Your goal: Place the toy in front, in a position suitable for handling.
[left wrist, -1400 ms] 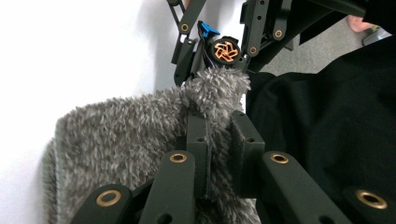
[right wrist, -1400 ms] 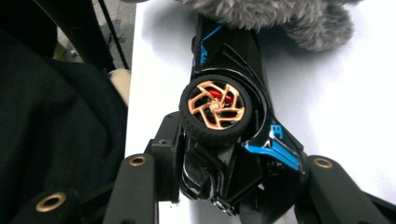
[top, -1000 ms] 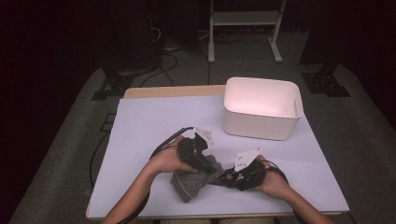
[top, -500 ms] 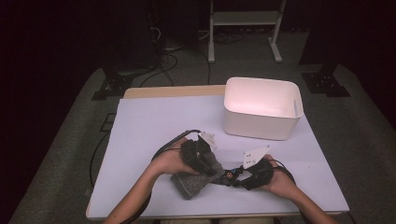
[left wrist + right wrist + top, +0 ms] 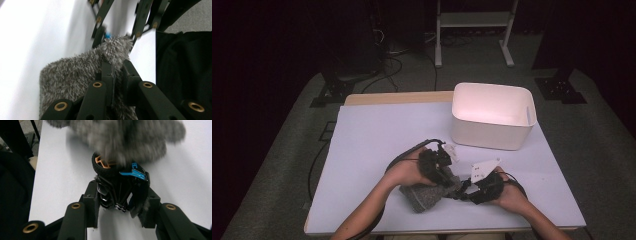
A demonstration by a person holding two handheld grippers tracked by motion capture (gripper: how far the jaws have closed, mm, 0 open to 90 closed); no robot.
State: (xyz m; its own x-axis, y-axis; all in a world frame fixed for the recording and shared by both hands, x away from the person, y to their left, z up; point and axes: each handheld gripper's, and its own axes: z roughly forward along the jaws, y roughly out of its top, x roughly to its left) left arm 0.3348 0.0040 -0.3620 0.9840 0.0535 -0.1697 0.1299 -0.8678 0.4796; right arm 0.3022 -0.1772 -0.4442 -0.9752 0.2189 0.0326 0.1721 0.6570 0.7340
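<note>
While the white table (image 5: 377,140) and the white bin (image 5: 492,116) at its far right sit apart from the action, the work is at the near edge, where both hands meet over a fuzzy grey sock (image 5: 424,196).

Since a second ago the left gripper (image 5: 446,176) has slid a little across the table toward the right one, and its jaws have just been closing, with the sock's fabric between them; now they are clamped on a pinch of it. The right gripper (image 5: 468,191) has barely moved and keeps its hold on a small black toy car (image 5: 117,185). That suggests the sock is being pulled over, or wiped across, the car, with the job about midway.

From above, the car is lost in the dark tangle between the grippers. The right gripper view makes it plain: orange-spoked wheel, blue trim, body squeezed between the two jaws, nose against the blurred sock (image 5: 125,137). The left gripper view shows the sock (image 5: 75,77) bunched into a tuft at the pinch.
</note>
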